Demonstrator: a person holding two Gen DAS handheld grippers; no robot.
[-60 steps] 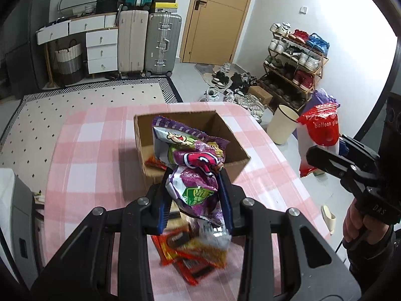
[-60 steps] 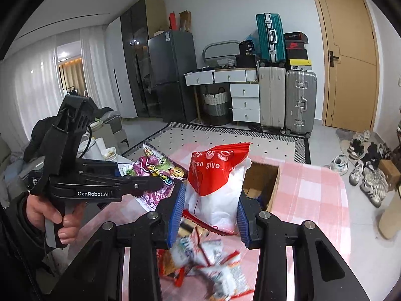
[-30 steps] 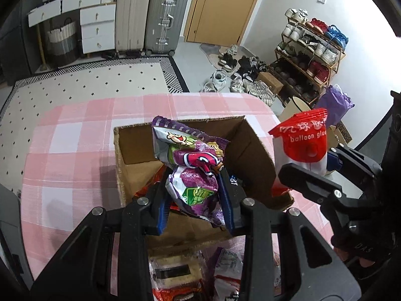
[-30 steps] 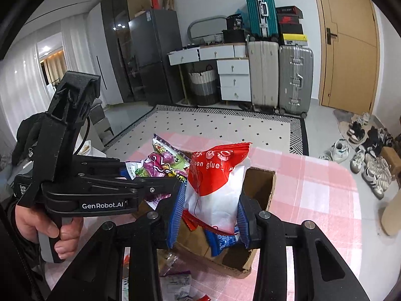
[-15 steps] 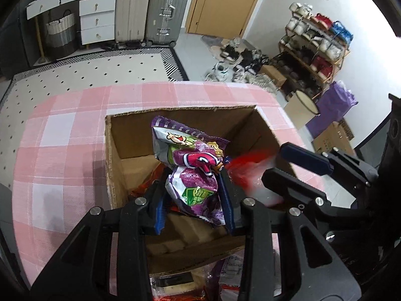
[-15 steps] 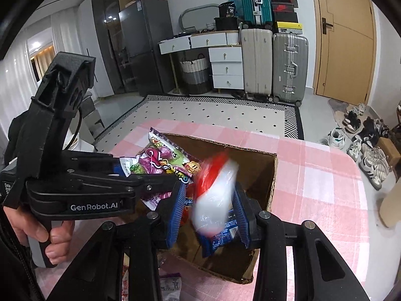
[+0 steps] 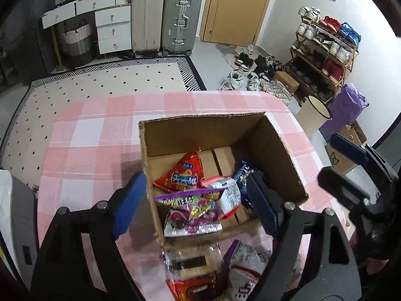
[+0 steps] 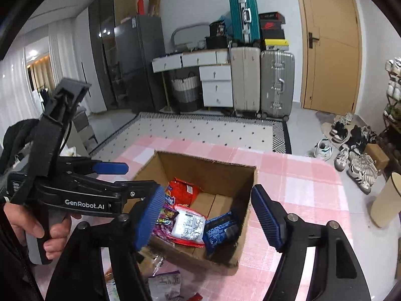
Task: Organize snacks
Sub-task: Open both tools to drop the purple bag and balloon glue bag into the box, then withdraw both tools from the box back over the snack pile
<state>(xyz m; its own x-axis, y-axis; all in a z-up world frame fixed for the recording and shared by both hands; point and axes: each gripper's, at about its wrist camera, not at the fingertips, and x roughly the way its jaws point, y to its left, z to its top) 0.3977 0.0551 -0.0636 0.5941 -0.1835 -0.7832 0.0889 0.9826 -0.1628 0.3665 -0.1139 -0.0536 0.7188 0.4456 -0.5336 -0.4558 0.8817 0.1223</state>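
An open cardboard box (image 7: 275, 145) (image 8: 210, 168) sits on the pink checked table (image 7: 95, 135). Inside lie a purple snack bag (image 7: 193, 213) (image 8: 165, 222), a red-and-white bag (image 7: 225, 195) (image 8: 188, 225), a red triangular bag (image 7: 185, 173) (image 8: 184, 188) and a blue packet (image 8: 220, 228). My left gripper (image 7: 195, 205) is open and empty above the box's near edge. My right gripper (image 8: 208, 215) is open and empty over the box. Several loose snack bags (image 7: 213, 268) lie on the table in front of the box.
The table's far and right edges drop to the floor. Suitcases (image 7: 165, 17), white drawers (image 7: 112, 30), a shoe rack (image 7: 325, 50) and a bin (image 7: 313, 115) stand beyond. A grey appliance (image 7: 12, 220) sits at the table's left.
Both grippers opened over the box. The purple bag fell from my left gripper and the red-and-white bag from my right gripper; both now lie inside the box.
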